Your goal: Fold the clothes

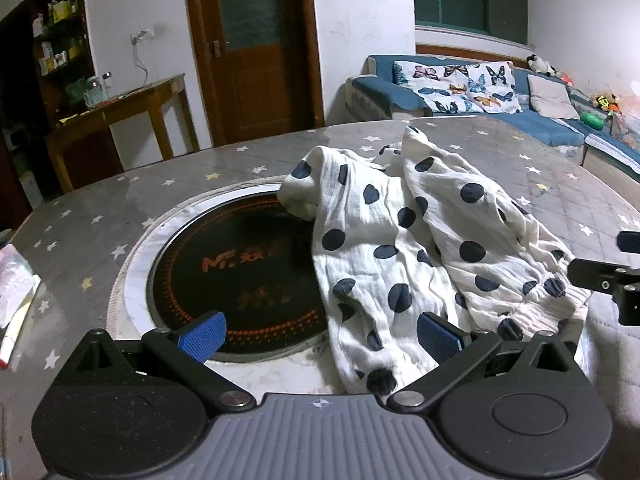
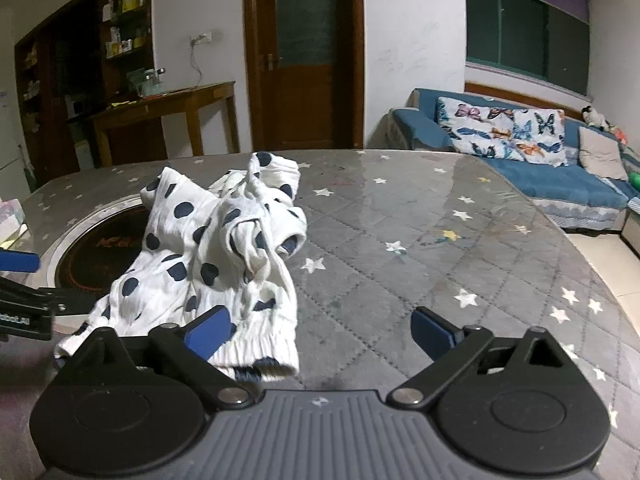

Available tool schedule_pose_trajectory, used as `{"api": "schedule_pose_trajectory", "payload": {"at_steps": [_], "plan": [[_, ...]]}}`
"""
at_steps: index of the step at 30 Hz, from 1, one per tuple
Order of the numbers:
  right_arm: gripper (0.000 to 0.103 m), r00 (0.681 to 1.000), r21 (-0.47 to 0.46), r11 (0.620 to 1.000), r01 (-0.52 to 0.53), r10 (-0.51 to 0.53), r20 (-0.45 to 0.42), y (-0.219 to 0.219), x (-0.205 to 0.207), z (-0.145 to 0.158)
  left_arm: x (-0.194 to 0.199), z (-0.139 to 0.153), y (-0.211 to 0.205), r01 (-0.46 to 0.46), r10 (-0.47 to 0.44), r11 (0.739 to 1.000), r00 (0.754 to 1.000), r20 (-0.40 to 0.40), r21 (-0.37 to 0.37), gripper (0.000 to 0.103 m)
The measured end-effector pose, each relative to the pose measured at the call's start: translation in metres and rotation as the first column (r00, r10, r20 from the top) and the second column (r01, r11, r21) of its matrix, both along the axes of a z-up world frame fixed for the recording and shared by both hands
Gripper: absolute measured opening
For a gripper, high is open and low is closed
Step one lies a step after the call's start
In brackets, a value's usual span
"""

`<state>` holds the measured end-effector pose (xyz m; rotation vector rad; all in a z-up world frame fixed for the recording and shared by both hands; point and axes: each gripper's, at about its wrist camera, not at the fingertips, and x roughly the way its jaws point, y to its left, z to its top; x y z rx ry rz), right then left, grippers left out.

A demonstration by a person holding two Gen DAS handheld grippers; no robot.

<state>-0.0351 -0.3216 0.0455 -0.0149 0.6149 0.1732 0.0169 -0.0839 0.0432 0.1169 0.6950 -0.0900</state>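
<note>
A crumpled white garment with dark polka dots (image 1: 404,240) lies on the round grey star-patterned table (image 1: 120,200), partly over the black inset cooktop (image 1: 240,272). My left gripper (image 1: 320,334) is open, its blue pads astride the garment's near edge. In the right wrist view the garment (image 2: 216,248) lies left of centre, its elastic waistband nearest. My right gripper (image 2: 320,330) is open, its left pad (image 2: 208,332) over the waistband and its right pad above bare table (image 2: 440,240). The right gripper shows at the left view's right edge (image 1: 616,280).
A tissue pack (image 1: 16,284) lies at the table's left edge. Beyond the table are a wooden side table (image 1: 132,104), a brown door (image 1: 256,40) and a blue sofa with butterfly cushions (image 1: 460,84).
</note>
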Motion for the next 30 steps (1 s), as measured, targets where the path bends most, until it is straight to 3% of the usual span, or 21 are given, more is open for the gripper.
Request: {"api": "schedule_pose_trajectory", "payload": {"at_steps": [3,7,17,20,22,25,27,30], "plan": [[0.092,1.0,0.012,1.0,-0.025,0.025,-0.011,0.003,0.007,-0.001,0.006,-0.002,-0.001,0.021,-0.022,1.0,1.0,-0.011,-0.012,0.101],[0.087,0.998,0.024,0.998,-0.058,0.059,-0.029,0.006,0.017,-0.003,0.015,-0.007,0.0,0.041,-0.043,0.998,0.998,-0.046,-0.044,0.089],[0.054,0.988,0.081,0.989,-0.127,0.133,-0.075,0.011,0.03,-0.009,0.026,-0.017,-0.005,0.105,-0.112,0.992,0.989,-0.094,-0.075,0.054],[0.043,0.985,0.091,0.986,-0.142,0.15,-0.083,0.011,0.031,-0.01,0.027,-0.02,-0.007,0.127,-0.135,0.989,0.985,-0.108,-0.083,0.039],[0.039,0.984,0.094,0.985,-0.145,0.153,-0.085,0.011,0.031,-0.01,0.028,-0.021,-0.009,0.136,-0.146,0.987,0.983,-0.113,-0.088,0.026],[0.032,0.984,0.101,0.984,-0.145,0.154,-0.085,0.011,0.03,-0.01,0.027,-0.022,-0.01,0.147,-0.158,0.984,0.981,-0.112,-0.099,0.013],[0.02,0.985,0.106,0.984,-0.143,0.152,-0.082,0.01,0.029,-0.01,0.026,-0.021,-0.009,0.148,-0.159,0.984,0.981,-0.109,-0.102,0.009],[0.015,0.987,0.109,0.985,-0.136,0.144,-0.072,0.008,0.026,-0.008,0.023,-0.018,-0.008,0.143,-0.154,0.984,0.983,-0.1,-0.11,0.006]]}}
